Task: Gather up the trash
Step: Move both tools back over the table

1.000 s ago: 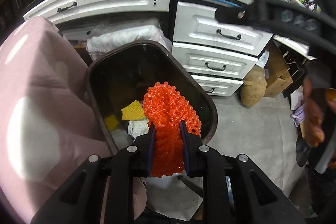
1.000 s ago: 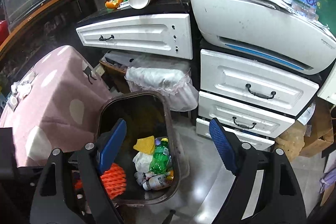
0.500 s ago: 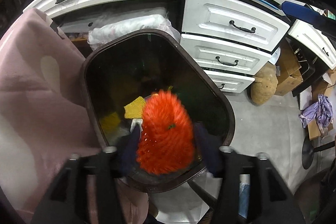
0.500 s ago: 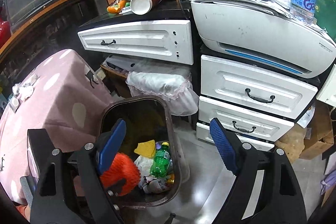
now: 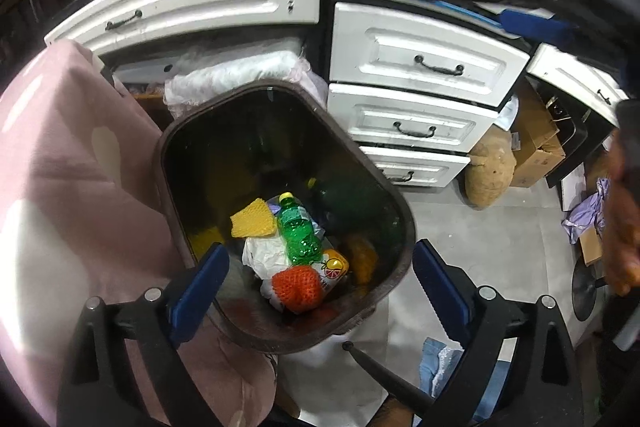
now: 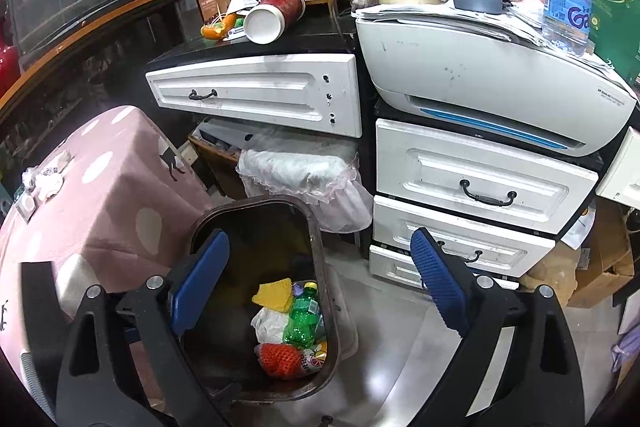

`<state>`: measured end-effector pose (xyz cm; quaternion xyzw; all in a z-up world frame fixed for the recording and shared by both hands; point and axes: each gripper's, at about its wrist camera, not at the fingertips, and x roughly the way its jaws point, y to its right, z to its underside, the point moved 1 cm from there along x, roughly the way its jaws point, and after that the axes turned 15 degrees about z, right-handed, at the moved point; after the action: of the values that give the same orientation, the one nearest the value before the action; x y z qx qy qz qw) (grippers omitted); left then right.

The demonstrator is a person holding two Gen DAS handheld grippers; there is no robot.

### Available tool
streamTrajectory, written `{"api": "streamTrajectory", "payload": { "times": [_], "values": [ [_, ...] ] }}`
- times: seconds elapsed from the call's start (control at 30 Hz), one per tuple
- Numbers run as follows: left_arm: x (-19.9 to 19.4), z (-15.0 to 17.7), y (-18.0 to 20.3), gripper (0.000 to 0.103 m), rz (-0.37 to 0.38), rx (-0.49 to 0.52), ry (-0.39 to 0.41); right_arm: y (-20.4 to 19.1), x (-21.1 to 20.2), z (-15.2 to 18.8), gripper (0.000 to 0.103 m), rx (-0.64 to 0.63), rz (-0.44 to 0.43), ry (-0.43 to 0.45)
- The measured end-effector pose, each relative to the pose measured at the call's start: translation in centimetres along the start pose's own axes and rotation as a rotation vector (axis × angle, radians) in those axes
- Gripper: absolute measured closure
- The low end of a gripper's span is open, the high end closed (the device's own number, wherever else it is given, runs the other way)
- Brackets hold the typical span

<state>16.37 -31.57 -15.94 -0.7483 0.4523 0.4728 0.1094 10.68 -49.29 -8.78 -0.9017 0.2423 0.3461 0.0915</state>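
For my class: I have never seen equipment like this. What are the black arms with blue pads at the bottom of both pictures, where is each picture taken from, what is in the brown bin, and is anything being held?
No robot here: a person carries a hand-held claw in each hand, each with a camera looking forward along its two fingers. One picture is from the left claw, the other from the right claw. The blue pads are the fingertips.

Both cameras look down at a brown trash bin on the floor, between a pink spotted cloth and white drawers. Inside lie an orange foam net, a green bottle, a yellow net and white crumpled wrapping.

Nothing is held. Both claws are open; the left one's jaws have just been opening, with nothing between them, and the orange net lies in the bin.
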Motion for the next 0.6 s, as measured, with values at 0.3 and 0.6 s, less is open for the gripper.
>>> {"api": "streamTrajectory", "payload": {
  "times": [0.3, 0.6],
  "values": [
    [-5.8, 0.7, 1.9, 0.006, 0.015, 0.048, 0.099, -0.6, 0.1, -0.1, 0.009, -0.004, -0.015, -0.006],
    [-12.0, 2.0, 0.6, 0.006, -0.03, 0.042, 0.197, -4.0, -0.7, -0.1, 0.009, -0.083, -0.063, -0.008]
  ]
}}
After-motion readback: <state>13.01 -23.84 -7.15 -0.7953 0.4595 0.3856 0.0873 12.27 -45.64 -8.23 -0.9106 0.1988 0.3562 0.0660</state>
